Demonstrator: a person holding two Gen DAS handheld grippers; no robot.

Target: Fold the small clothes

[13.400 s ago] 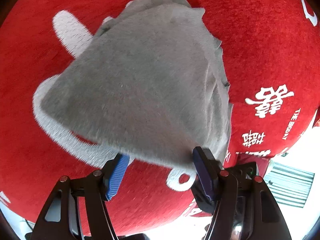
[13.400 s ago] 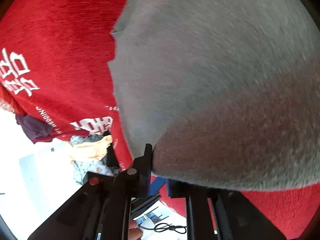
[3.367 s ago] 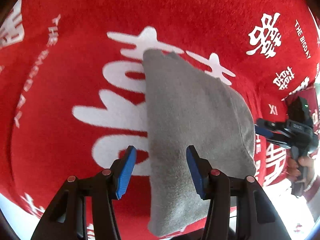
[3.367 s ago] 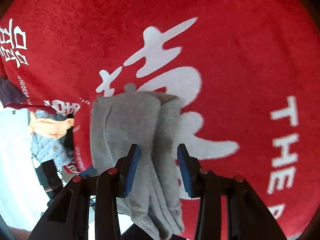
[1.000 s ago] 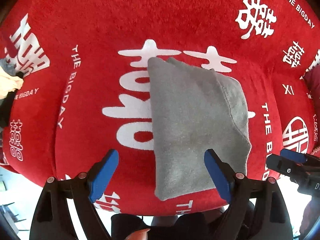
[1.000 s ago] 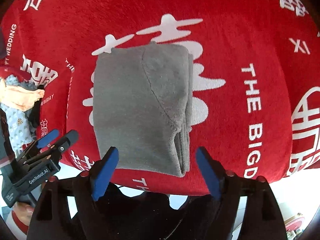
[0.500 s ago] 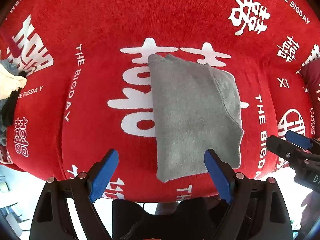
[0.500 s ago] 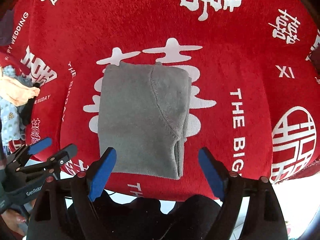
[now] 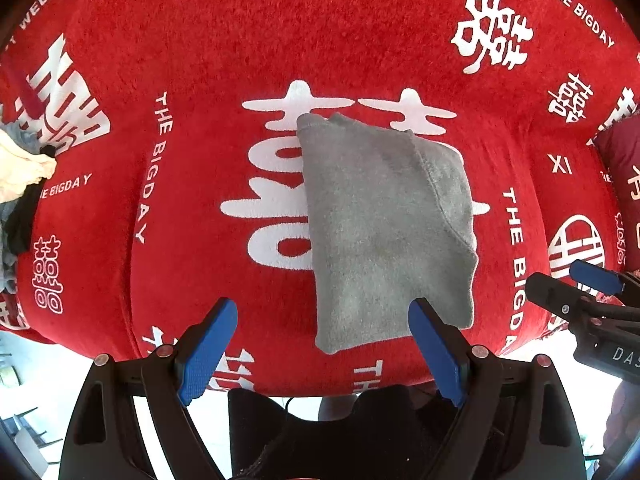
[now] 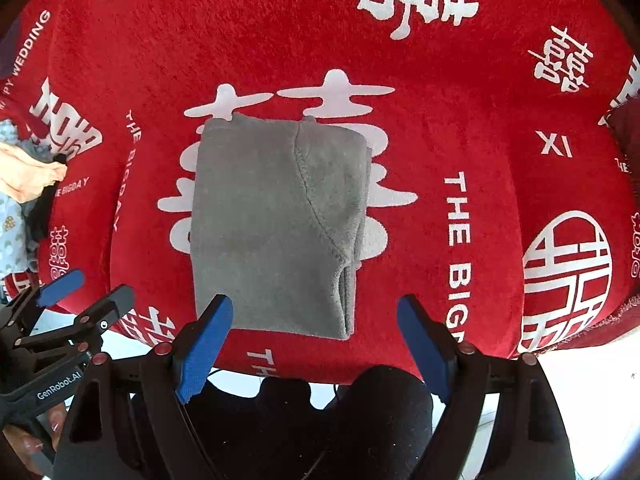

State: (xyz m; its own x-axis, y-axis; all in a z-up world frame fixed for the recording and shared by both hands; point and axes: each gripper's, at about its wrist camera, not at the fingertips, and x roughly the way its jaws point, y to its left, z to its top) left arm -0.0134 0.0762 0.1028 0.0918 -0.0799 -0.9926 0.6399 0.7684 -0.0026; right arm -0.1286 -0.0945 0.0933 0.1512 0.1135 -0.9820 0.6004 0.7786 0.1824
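A small grey fleece garment point(image 9: 384, 232) lies folded into a neat rectangle in the middle of the red cloth point(image 9: 200, 60); it also shows in the right wrist view point(image 10: 276, 224). My left gripper point(image 9: 324, 356) is open and empty, held above the near edge of the table, apart from the garment. My right gripper point(image 10: 312, 348) is open and empty too, also back from the garment. Each gripper shows at the side of the other's view: the right gripper point(image 9: 576, 292) and the left gripper point(image 10: 76, 296).
The red cloth point(image 10: 480, 80) with white characters and lettering covers the table. A pile of other clothes point(image 9: 20, 184) lies at the far left; it also shows in the right wrist view point(image 10: 20, 200). A dark red item point(image 9: 620, 160) sits at the right edge. The person's dark-clothed legs point(image 10: 320, 420) are below.
Both grippers have pulled back and up from the folded garment, which lies still. The jaws stay wide open.
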